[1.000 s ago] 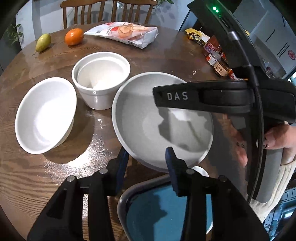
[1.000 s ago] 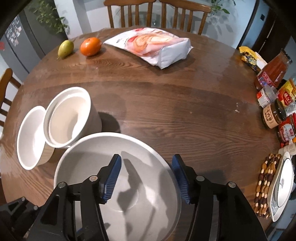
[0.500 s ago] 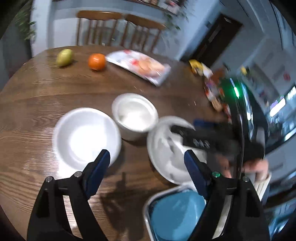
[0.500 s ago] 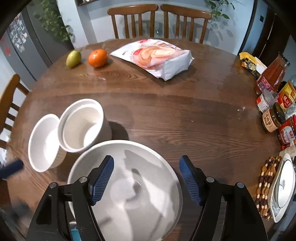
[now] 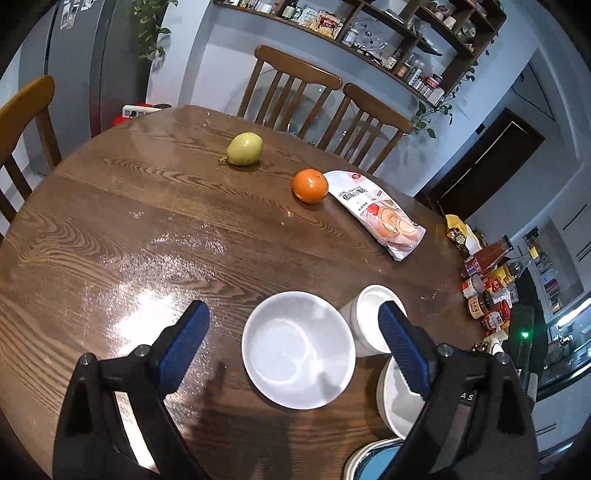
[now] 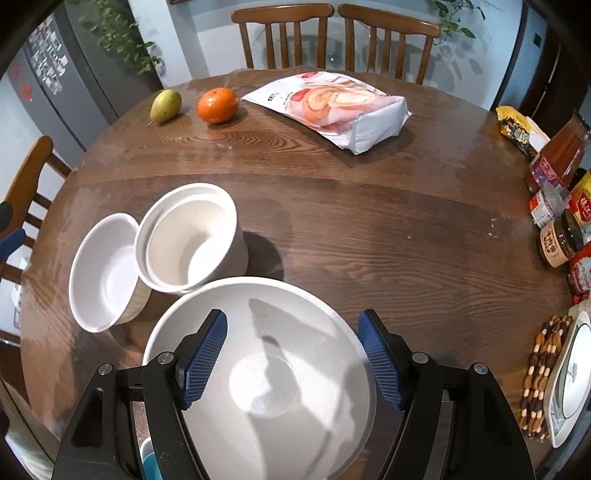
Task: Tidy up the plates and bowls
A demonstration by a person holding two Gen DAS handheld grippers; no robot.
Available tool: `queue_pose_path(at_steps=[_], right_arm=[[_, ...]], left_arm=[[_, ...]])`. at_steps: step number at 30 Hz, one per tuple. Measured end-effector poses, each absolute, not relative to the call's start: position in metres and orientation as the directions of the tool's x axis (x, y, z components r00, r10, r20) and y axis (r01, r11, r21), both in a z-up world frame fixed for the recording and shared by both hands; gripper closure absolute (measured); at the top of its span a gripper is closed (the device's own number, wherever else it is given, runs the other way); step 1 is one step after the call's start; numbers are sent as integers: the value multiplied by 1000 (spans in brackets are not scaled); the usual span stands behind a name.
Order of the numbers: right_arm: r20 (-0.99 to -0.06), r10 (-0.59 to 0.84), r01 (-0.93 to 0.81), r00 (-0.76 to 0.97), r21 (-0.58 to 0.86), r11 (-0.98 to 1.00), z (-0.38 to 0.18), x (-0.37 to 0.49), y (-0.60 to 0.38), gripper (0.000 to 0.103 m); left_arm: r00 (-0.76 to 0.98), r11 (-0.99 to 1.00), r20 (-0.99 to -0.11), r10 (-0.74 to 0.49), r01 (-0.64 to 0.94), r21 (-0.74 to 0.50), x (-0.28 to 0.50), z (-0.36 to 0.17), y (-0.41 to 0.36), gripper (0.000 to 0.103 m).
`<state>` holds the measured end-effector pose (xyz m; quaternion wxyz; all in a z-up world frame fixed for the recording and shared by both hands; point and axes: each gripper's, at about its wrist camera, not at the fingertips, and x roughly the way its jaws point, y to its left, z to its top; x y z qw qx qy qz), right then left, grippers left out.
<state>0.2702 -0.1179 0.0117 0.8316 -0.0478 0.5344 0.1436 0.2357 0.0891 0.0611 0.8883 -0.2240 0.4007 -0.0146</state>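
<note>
A white bowl (image 5: 298, 349) sits on the round wooden table (image 5: 184, 236); it also shows in the right wrist view (image 6: 105, 273). Beside it stands a tall white pot (image 5: 364, 317), also seen in the right wrist view (image 6: 192, 240). A wide grey-white plate (image 6: 266, 373) lies nearest me; its edge shows in the left wrist view (image 5: 397, 402). A blue dish (image 5: 376, 461) with a white rim lies at the table's near edge. My left gripper (image 5: 293, 354) is open above the white bowl. My right gripper (image 6: 291, 360) is open over the wide plate.
A pear (image 5: 244, 148), an orange (image 5: 310, 185) and a snack bag (image 5: 380, 218) lie at the far side. Jars and sauce bottles (image 6: 561, 218) crowd the right edge, with a bead mat (image 6: 539, 373) and a plate (image 6: 569, 380). Chairs (image 6: 332, 33) ring the table.
My left gripper has opened wide, risen and swung left from the wide plate to above the white bowl. My right gripper has opened wider and lifted slightly over the wide plate.
</note>
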Motion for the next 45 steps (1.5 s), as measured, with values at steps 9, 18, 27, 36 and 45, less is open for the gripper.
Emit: queue_pose_path(at_steps=[9, 18, 27, 36, 45], right_arm=[[-788, 341, -240, 512, 249, 938, 63, 247, -131, 29], [-692, 500, -307, 521, 395, 866, 67, 240, -54, 48], [-805, 423, -274, 415, 333, 902, 27, 250, -29, 74], [-837, 421, -244, 348, 353, 903, 12, 255, -26, 73], [-868, 352, -266, 350, 268, 926, -1, 260, -14, 73]], left_arm=[[654, 880, -718, -239, -166, -444, 238, 55, 101, 11], [586, 840, -747, -314, -196, -506, 255, 29, 117, 17], [514, 856, -795, -321, -201, -476, 270, 6, 114, 43], [468, 871, -824, -319, -196, -449, 276, -6, 108, 43], [430, 881, -841, -328, -182, -437, 282, -17, 98, 43]])
